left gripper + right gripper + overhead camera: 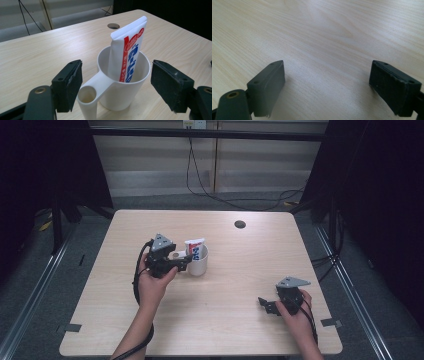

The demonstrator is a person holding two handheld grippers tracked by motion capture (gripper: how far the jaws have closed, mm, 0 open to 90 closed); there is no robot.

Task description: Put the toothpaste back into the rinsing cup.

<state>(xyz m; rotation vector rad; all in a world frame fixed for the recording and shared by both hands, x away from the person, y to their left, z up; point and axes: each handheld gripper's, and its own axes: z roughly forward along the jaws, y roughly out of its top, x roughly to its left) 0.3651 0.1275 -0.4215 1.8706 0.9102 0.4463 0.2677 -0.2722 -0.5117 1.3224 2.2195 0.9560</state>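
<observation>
A white plastic cup (125, 85) stands mid-table on the pale wooden table (240, 330), with a red-and-blue printed toothpaste tube (128, 52) upright inside; a round grommet hole (240, 224) lies behind it.

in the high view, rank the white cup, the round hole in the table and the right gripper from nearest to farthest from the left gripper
1. White cup, right at the left gripper, jaws either side of its handle.
2. Round hole, toward the table's far edge.
3. Right gripper, near the table's front right.
</observation>
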